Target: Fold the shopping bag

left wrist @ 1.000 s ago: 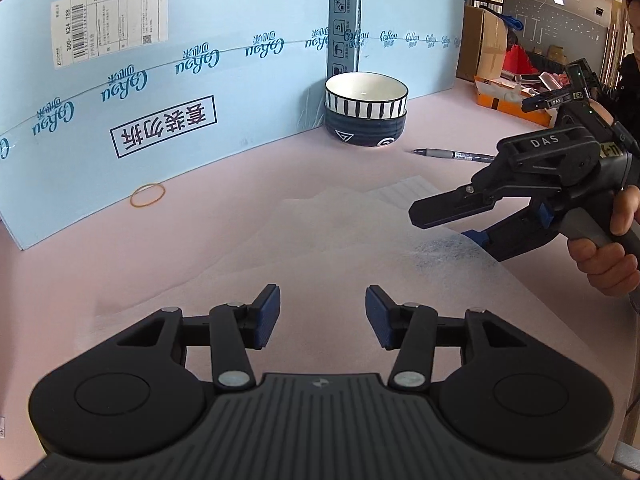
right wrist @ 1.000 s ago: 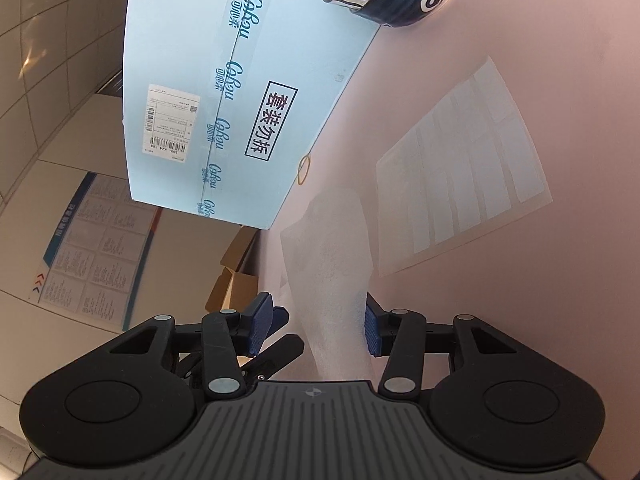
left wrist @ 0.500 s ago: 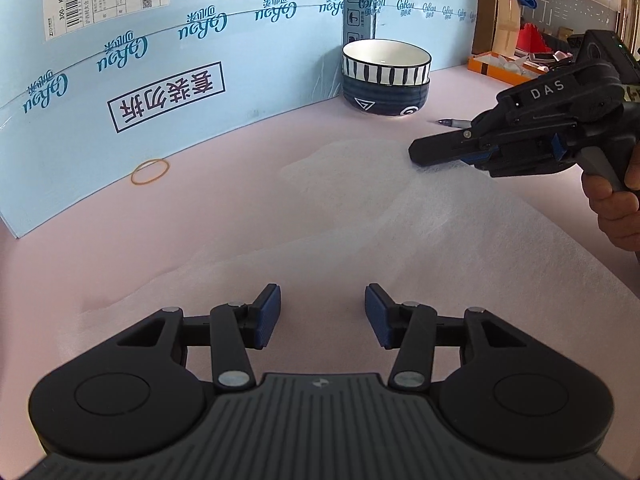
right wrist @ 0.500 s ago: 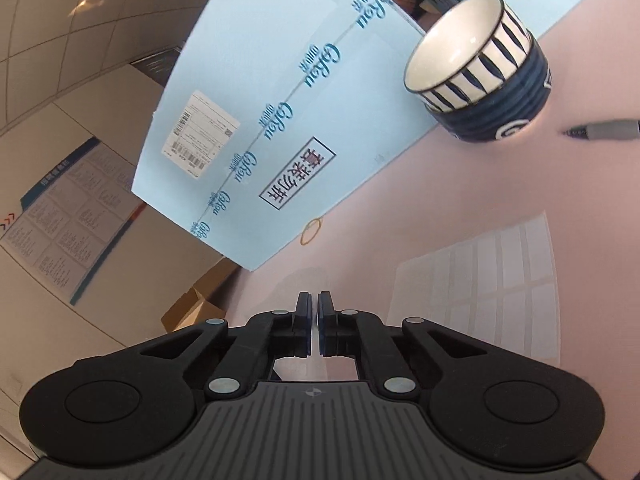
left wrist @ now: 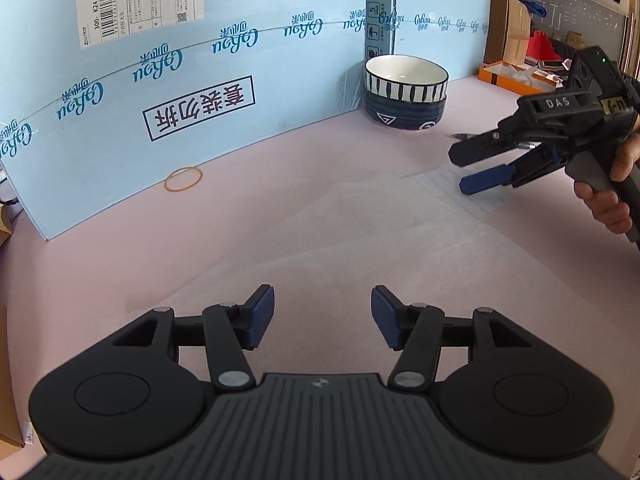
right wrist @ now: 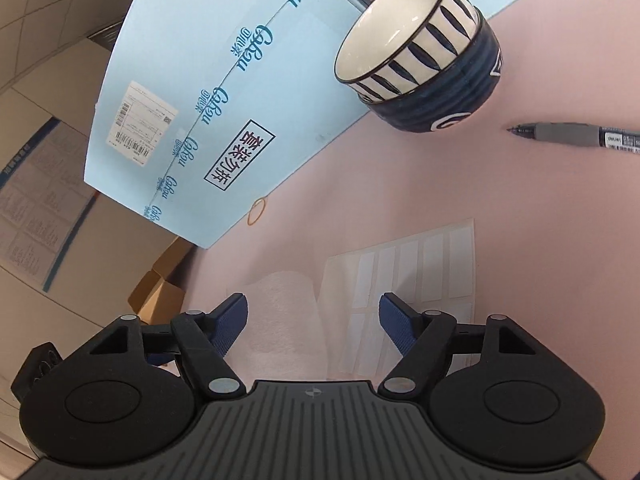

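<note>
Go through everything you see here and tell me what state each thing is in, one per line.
Left gripper: opening, nothing between its jaws.
Right gripper: opening, above the bag, gripping nothing.
Shopping bag: white, lying flat on the pink table.
Bowls: two stacked, upright, the top one empty.
Pen: lying flat, tip exposed.
Rubber band: lying loose by the blue box.
Label sheet: flat.

Bright, even indoor light, soft faint shadows, sharp focus, strong fisheye bending at the edges
</note>
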`<state>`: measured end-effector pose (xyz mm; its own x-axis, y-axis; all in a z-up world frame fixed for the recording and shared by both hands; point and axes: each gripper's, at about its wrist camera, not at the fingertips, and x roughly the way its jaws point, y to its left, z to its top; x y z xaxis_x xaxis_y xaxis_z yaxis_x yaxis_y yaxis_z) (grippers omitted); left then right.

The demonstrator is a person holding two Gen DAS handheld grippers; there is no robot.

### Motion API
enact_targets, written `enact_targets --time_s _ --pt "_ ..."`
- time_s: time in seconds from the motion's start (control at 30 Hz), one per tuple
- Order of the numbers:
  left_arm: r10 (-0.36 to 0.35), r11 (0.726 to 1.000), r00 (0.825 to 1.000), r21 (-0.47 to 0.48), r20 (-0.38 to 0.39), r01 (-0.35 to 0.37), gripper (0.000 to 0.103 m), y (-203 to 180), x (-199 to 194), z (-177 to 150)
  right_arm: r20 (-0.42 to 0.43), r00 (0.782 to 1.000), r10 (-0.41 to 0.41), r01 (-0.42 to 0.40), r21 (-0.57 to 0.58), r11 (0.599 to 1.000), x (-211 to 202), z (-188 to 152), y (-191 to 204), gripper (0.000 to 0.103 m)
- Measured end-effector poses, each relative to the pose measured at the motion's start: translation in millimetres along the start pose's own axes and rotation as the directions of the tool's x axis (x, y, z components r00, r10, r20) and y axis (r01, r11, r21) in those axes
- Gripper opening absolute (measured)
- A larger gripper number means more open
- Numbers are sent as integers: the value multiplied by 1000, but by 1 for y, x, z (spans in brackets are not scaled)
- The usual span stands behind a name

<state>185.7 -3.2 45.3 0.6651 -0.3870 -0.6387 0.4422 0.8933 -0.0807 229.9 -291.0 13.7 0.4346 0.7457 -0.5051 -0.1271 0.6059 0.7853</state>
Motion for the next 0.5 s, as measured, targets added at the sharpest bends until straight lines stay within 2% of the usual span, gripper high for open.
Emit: enact_targets --time_s 0.1,0.27,0.37,0.5 --pt "-140 985 990 -104 -9 138 63 21 14 26 -29 999 25 -24 31 999 0 -7 -1 55" --pt "-182 983 974 -41 -132 178 61 13 73 58 -68 997 35 -34 12 999 -14 -25 9 55" --pt "-240 970 957 -73 -163 231 61 8 97 66 -91 996 15 -24 -95 995 -27 -48 28 55" --pt "-315 945 934 -149 -168 292 59 3 117 71 -176 981 81 -116 -198 973 -30 -84 54 55"
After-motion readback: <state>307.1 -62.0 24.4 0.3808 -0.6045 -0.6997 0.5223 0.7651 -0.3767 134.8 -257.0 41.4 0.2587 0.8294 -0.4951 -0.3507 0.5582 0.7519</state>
